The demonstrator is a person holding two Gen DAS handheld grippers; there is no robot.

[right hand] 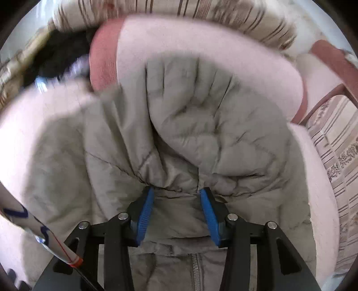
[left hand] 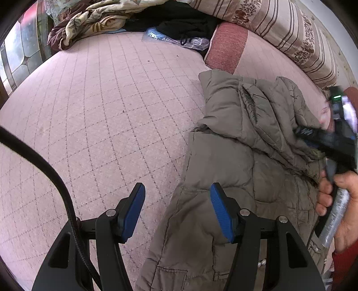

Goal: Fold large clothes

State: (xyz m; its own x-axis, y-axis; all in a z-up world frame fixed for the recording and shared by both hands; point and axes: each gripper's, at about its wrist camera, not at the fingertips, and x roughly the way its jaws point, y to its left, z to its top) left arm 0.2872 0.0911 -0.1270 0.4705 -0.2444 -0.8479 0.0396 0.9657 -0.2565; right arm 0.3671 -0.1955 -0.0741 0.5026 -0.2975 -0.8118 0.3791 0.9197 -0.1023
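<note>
A grey-brown padded jacket (left hand: 235, 156) lies on the pink quilted bed cover (left hand: 100, 112), right of centre in the left wrist view. My left gripper (left hand: 177, 187) hovers over the jacket's left edge, open, with nothing pinched between its blue pads. In the right wrist view the jacket (right hand: 201, 125) fills the middle, and my right gripper (right hand: 175, 190) is shut on a bunched fold of it near the zipper, creases running into the pads. The left wrist view also shows the right gripper (left hand: 331, 138) at the jacket's right side, held by a hand (left hand: 335, 201).
A pink pillow (left hand: 226, 49) and a striped bolster (left hand: 279, 26) lie behind the jacket. Black clothing (left hand: 183, 22), a clear plastic bag (left hand: 174, 39) and a floral blanket (left hand: 89, 20) sit at the far edge. A black cable (left hand: 44, 163) crosses the left.
</note>
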